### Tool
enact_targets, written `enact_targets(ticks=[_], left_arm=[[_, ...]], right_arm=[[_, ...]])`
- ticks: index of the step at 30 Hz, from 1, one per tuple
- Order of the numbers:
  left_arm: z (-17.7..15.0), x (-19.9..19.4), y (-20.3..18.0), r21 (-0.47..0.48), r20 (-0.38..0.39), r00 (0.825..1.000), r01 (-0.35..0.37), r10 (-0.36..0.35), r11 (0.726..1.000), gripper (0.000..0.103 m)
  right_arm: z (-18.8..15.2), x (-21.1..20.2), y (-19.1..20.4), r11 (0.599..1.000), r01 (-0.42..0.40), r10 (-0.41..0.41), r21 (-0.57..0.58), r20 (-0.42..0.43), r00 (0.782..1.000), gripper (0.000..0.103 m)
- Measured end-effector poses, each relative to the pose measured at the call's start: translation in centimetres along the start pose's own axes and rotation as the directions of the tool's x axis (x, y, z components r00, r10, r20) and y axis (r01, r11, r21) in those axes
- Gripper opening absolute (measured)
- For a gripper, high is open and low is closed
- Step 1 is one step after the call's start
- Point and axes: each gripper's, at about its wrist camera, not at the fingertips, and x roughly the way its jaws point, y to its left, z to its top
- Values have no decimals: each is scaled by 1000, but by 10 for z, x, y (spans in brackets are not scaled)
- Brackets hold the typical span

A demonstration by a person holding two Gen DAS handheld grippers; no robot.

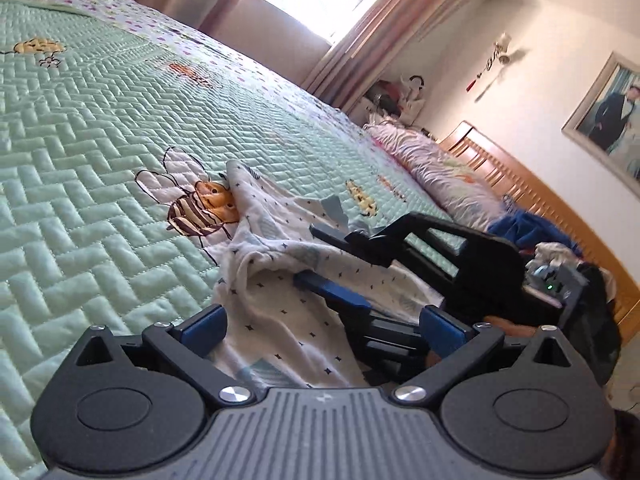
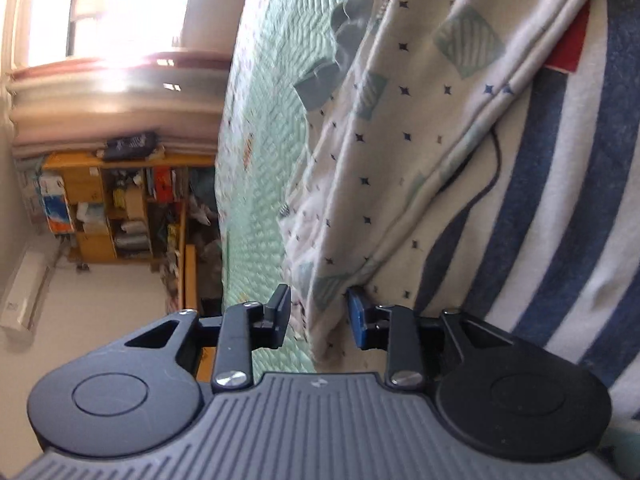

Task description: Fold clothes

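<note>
The white patterned garment (image 1: 276, 248) is lying rumpled on the green quilt (image 1: 100, 128) of the bed, draping and creasing like thin, light cotton, so it is likely going to sag, slide and unfold wherever it is not supported. The best places to take hold are looking like a hem or a doubled seam, pinched well in from the edge so the cloth does not slip out. The left gripper (image 1: 320, 330) is standing wide open over the near end of the garment, its blue pads clear of the fabric on both sides. The right gripper (image 2: 320, 314) is sitting partly open with a hanging fold of the same garment between its jaws; the blue pad seems to be touching the cloth, the other standing off, so it is not clamping. Counting: one garment in work, two grippers, one striped blue-and-white cloth (image 2: 560, 200) beside it, one pillow (image 1: 444, 168) and one heap of other clothes (image 1: 532, 236) by the headboard.
</note>
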Motion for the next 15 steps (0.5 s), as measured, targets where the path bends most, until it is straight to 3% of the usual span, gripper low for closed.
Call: enact_targets(ticks=[3,6,9,11,12,14,15], left_arm=[[5,-12,1,-5,28,1000,1,0,1000,102],[11,-26,4,-23,69,998,5,-3,1000,102],[12,-30,6,-33,80,997,-1,3,999,102],[11,-30,7,-35,76,997,-5,7,999,102],[11,-29,6,-32,73,997,-4,7,999,102],[10,-26,5,-28,64,998,-5,7,1000,102],[8,-24,5,-28,58,998,-5,7,1000,102]], right_arm=[[-9,2,4,999,19,-18,-39,12,1000,8],[-23,-1,7,997,-28,27,-67,-15,1000,0],[-30,5,7,996,-37,33,-76,-61,998,0],[-25,3,-7,1000,9,-11,-28,-52,999,0],[-23,-3,-10,1000,-11,11,-15,-37,999,1],[-19,-13,-15,999,-48,48,14,-6,999,8],[-16,-17,-17,998,-60,60,32,12,998,19]])
